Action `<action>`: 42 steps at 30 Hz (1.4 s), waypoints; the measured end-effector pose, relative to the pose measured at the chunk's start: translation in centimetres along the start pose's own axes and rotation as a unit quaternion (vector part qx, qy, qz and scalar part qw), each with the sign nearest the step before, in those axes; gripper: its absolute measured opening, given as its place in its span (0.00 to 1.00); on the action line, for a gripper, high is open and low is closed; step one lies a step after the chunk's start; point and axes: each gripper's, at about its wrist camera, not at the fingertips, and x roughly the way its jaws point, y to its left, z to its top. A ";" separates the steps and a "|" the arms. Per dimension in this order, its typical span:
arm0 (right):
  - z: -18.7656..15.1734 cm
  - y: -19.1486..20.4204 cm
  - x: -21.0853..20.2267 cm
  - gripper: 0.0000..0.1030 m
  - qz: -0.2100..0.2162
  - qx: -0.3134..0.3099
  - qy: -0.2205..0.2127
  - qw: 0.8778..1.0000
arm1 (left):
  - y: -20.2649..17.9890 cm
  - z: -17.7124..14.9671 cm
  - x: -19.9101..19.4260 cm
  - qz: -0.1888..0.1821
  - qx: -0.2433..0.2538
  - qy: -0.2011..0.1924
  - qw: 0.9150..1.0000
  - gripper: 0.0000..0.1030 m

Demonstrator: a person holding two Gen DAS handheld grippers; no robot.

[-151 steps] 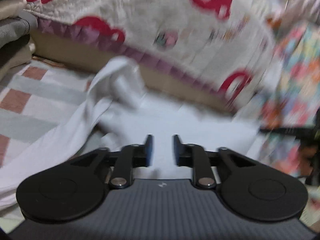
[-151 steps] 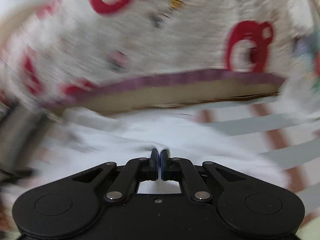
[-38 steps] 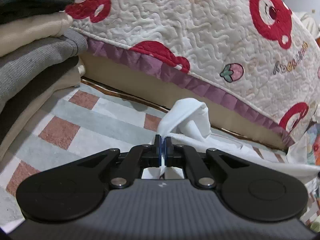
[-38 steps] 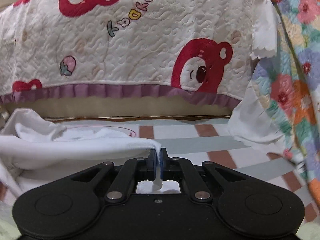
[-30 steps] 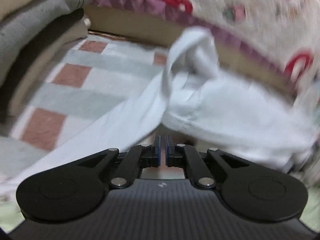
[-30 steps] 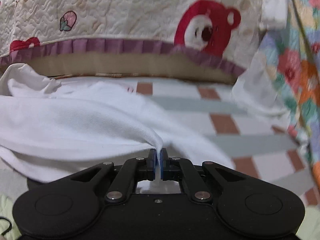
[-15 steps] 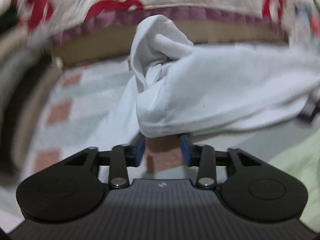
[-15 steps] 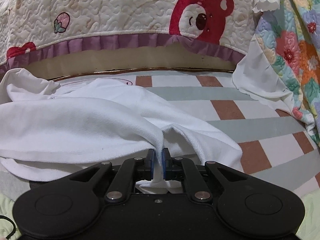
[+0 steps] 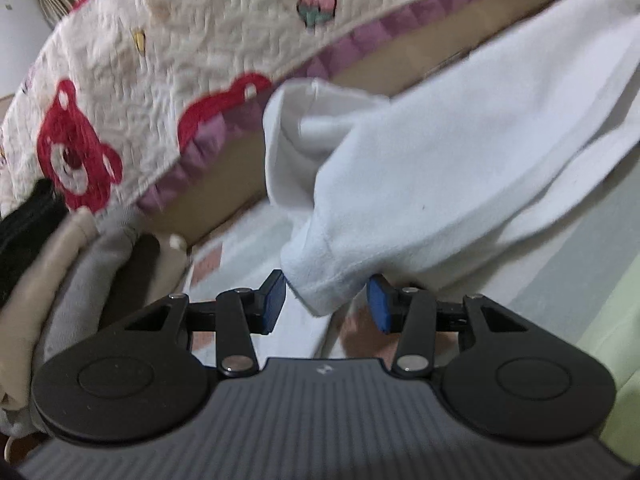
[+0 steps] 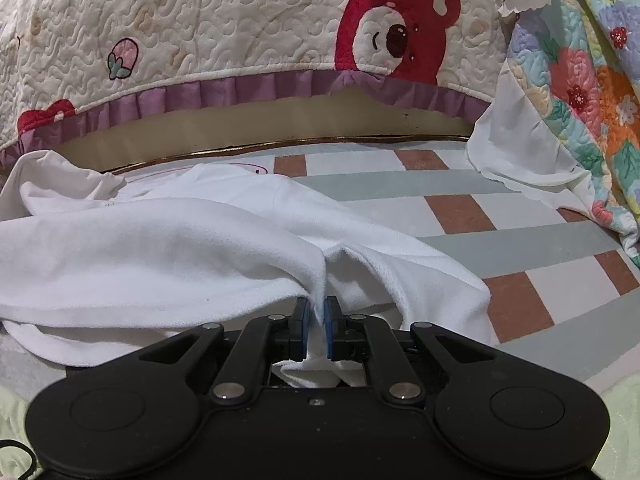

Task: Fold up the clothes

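Clearly the left tool gapes wide, gripping nothing, a white garment fold drooping between its fingers. Right tool, jaws barely parted, has the garment's edge between them.

The garment is plain white all over, no print showing. The quilt behind it is cream with red bears, little pink strawberries with green leaves, and a purple ruffle along the bottom edge. The mat underneath is checked in white, pale grey-green and brick red-brown. The floral quilt on the right is orange, pink, lilac and green. Over in the left wrist view the stacked clothes go black, beige, grey. Gripper bodies are black with blue pads.
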 end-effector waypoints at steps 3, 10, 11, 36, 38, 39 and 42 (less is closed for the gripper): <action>0.0 -0.1 0.0 0.09 0.003 0.001 -0.002 1.000 | 0.8 0.8 -0.3 -0.005 -0.035 -0.016 0.999 0.43; 0.0 -0.2 -0.2 0.09 0.005 0.000 -0.003 1.000 | 4.5 1.2 0.0 -0.095 -0.199 -0.016 0.975 0.15; 0.0 -0.3 -0.2 0.09 0.006 0.002 -0.002 1.000 | 5.5 0.9 0.5 -0.124 -0.247 -0.007 0.961 0.09; -1.4 1.0 1.6 0.59 0.060 -0.030 0.037 0.997 | 11.6 -5.8 4.0 -0.195 -0.591 0.024 0.782 0.08; -1.6 1.6 1.7 0.59 0.053 -0.058 0.037 0.996 | 11.0 -4.4 3.6 -0.168 -0.549 0.019 0.818 0.08; -1.7 1.8 1.9 0.59 0.049 -0.069 0.037 0.996 | 10.7 -3.9 3.5 -0.167 -0.537 0.015 0.827 0.08; -2.1 2.4 2.3 0.59 0.051 -0.102 0.037 0.993 | 10.4 -3.6 3.7 -0.187 -0.555 0.003 0.811 0.08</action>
